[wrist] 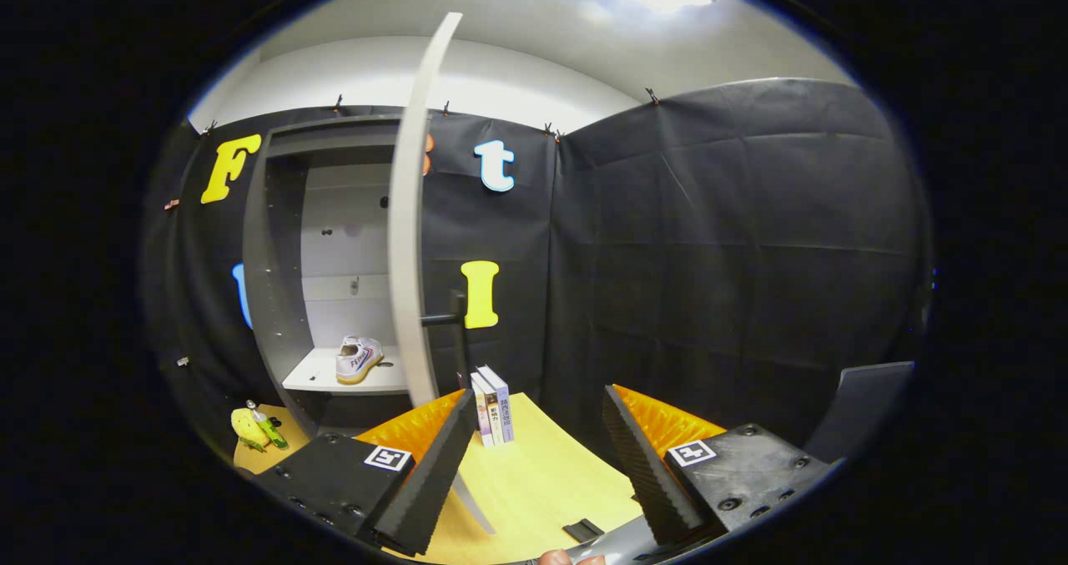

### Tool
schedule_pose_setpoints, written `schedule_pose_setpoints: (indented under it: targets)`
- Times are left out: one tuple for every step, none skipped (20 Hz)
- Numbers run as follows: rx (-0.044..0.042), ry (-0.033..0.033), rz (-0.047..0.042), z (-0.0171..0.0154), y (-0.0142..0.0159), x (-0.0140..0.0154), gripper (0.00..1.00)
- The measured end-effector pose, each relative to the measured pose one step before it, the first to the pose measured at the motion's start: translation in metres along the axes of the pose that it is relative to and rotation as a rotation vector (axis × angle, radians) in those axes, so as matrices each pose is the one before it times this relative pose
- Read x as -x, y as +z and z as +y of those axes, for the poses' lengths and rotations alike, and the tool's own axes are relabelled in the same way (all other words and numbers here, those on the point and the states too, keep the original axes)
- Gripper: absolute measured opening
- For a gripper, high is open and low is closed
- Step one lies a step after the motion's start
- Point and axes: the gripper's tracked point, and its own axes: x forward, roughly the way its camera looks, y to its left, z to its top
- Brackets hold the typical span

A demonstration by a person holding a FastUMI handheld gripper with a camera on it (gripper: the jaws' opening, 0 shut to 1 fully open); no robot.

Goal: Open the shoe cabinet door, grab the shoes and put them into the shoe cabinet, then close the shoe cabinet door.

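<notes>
White shoe [359, 359] inside open cabinet [284, 298]

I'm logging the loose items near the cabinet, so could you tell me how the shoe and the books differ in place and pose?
The white shoe lies on the shelf inside the open shoe cabinet; the books stand on the wooden table outside it, right of the door. The shoe rests on its sole; the books stand upright, side by side. Both lie beyond the open gripper, which holds nothing.

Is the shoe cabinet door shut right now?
No, the shoe cabinet door stands swung open edge-on beyond the open fingers, with a white shoe on the shelf inside.
</notes>
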Motion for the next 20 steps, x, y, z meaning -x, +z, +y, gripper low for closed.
schedule_pose_setpoints:
  targets:
    - [-0.00519,-0.00731,0.00891,-0.00390,-0.00080,-0.01128,0.96]
    - [-0.00507,-0.00941,0.00579,-0.00600,-0.00261,-0.01398,0.96]
    - [-0.00763,-0.00319,0.00999,-0.00446,-0.00219,-0.01001,0.97]
    - [-0.01041,-0.00167,0.00613,-0.00242,-0.00025,-0.01152,0.97]
    - [-0.00483,0.00177,0.00695,-0.00015,-0.00092,-0.00876,0.97]
    - [0.00166,0.00417,0.01112,0.00312,-0.00163,-0.00804,0.97]
    - [0.00414,0.00987,0.00455,0.00464,-0.00191,-0.00550,0.97]
    - [0.00085,0.02166,0.00820,0.00899,-0.00042,-0.00345,0.97]
    - [0.00952,-0.01299,0.00203,0.00020,-0.00067,-0.00265,0.97]
    - [-0.00506,0.00405,-0.00348,-0.00333,0.00221,-0.00015,0.96]
    - [-0.01419,-0.00149,0.00861,0.00178,-0.00186,0.00056,0.96]
    - [-0.01441,0.00143,0.00412,0.00281,-0.00144,0.00169,0.96]
    - [-0.00045,-0.00125,0.00108,0.00259,0.00037,0.00192,0.96]
    - [0.00760,-0.00391,-0.00489,0.00085,-0.00008,0.00170,0.96]
    - [0.00343,-0.00057,-0.00038,0.00310,0.00071,0.00252,0.96]
    - [-0.00280,0.00490,0.00386,0.00609,-0.00269,0.00404,0.96]
    - [-0.00498,0.01042,0.00157,0.00749,-0.00167,0.00459,0.97]
    - [-0.00310,0.01069,0.00271,0.00829,-0.00022,0.00430,0.97]
    - [0.00319,0.01025,0.00029,0.00855,-0.00008,0.00431,0.97]
    - [0.00532,0.00975,0.00046,0.00816,-0.00165,0.00243,0.97]
